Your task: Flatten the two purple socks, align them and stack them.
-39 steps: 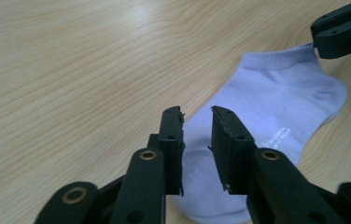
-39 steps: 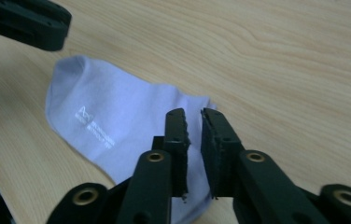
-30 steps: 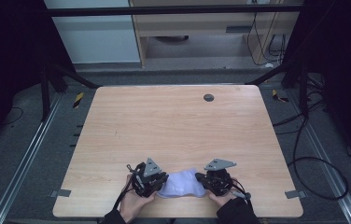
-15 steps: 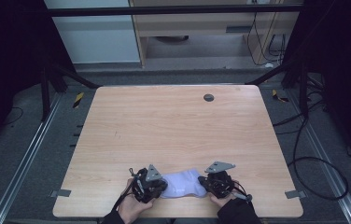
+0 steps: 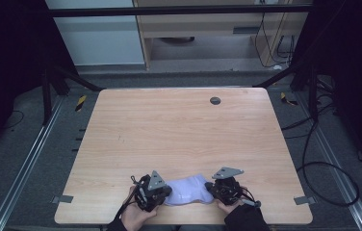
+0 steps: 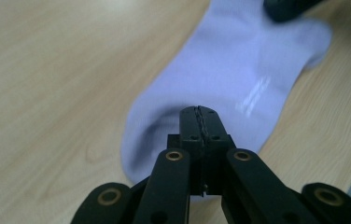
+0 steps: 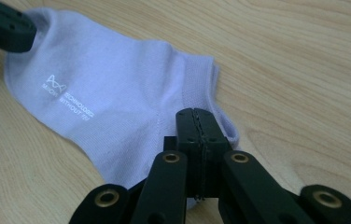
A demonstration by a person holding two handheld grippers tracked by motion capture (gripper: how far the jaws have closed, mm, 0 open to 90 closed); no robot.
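- Jaws: in the high view the left gripper (image 5: 162, 192) and right gripper (image 5: 213, 188) each pinch one end of a pale lilac ankle sock (image 5: 187, 190), which lies flat at the near edge of the wooden surface (image 5: 179, 134). The left jaws have just been closing, with sock fabric between them.
- Left gripper view: jaws pressed together on the sock (image 6: 229, 84) at one end; the other gripper's tip sits at the far end.
- Right gripper view: jaws clamped on the sock (image 7: 108, 102) by its ribbed cuff.
- To do this well, I would lift both ends evenly, keeping the fabric taut.
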